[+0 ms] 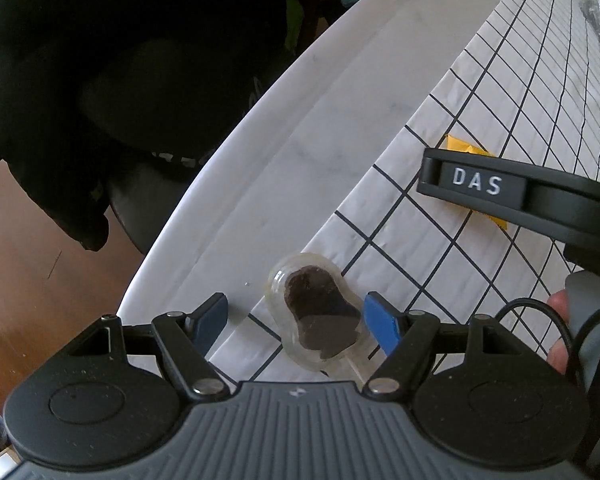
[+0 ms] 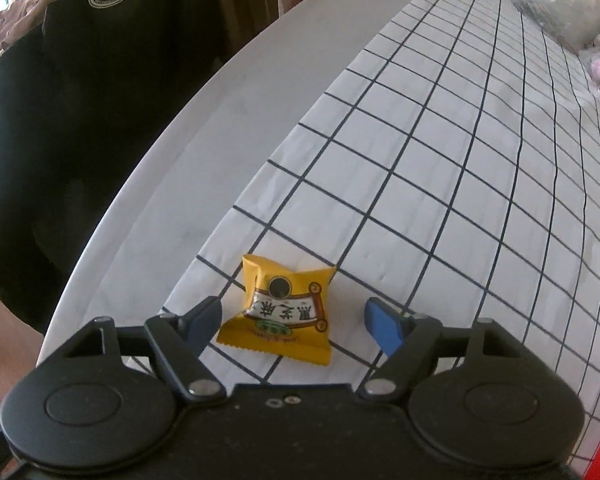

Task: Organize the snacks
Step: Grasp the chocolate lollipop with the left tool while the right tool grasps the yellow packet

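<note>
The left gripper [image 1: 294,320] is pointing down over the clear-wrapped dark snack [image 1: 320,316], which is lying at the edge of the checked cloth [image 1: 480,92] on the white table [image 1: 300,120]; jaws spread, pads not pressing. The right gripper [image 2: 294,322] is straddling the yellow snack packet [image 2: 280,308] on the cloth, jaws apart, left pad just beside it, grasping nothing.

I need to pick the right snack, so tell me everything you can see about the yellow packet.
The yellow packet is a small, puffy pillow-style wrapper, seemingly glossy plastic film with crimped, serrated ends. Its face carries a white scroll-shaped label with dark characters and a round black emblem. It looks sealed, lying flat on the checked tablecloth, between the right gripper's open blue pads, neither visibly pressing on it.
</note>
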A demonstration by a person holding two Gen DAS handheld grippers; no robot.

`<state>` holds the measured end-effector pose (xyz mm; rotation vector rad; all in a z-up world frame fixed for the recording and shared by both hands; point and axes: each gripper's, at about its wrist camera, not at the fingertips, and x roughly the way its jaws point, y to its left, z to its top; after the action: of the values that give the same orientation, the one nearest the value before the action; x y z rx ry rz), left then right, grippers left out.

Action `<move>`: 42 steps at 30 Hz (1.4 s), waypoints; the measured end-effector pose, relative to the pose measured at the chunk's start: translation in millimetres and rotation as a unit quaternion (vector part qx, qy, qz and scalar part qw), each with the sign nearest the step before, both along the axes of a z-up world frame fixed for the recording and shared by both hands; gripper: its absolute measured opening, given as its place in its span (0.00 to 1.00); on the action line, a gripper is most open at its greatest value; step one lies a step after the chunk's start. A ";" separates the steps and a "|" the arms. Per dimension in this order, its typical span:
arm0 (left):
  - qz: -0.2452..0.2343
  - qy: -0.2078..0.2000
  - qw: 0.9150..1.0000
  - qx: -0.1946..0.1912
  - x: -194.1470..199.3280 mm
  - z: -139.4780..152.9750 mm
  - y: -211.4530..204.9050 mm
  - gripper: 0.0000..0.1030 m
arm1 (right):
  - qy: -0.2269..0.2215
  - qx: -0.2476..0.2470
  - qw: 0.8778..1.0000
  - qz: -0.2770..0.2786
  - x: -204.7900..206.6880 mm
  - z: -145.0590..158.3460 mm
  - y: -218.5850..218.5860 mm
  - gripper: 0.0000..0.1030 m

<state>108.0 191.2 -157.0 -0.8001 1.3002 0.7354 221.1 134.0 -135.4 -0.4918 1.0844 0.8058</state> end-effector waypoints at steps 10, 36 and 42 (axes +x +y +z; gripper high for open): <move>0.005 0.009 1.000 0.014 2.2 3.5 -3.1 0.67 | -0.018 0.003 1.000 0.007 -7.7 2.5 -2.5 0.51; -0.014 -0.033 0.999 0.028 -15.2 12.1 -10.9 0.33 | 0.016 0.093 0.993 -0.066 -9.1 24.1 -154.4 0.25; -0.028 -0.051 0.998 0.031 -18.1 25.5 -21.3 0.33 | 0.036 0.121 0.989 -0.072 -10.3 26.2 -185.5 0.26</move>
<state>90.0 169.9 -131.5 -0.7396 1.1982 0.6784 210.8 -51.6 -109.2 -0.1773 1.0594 0.8191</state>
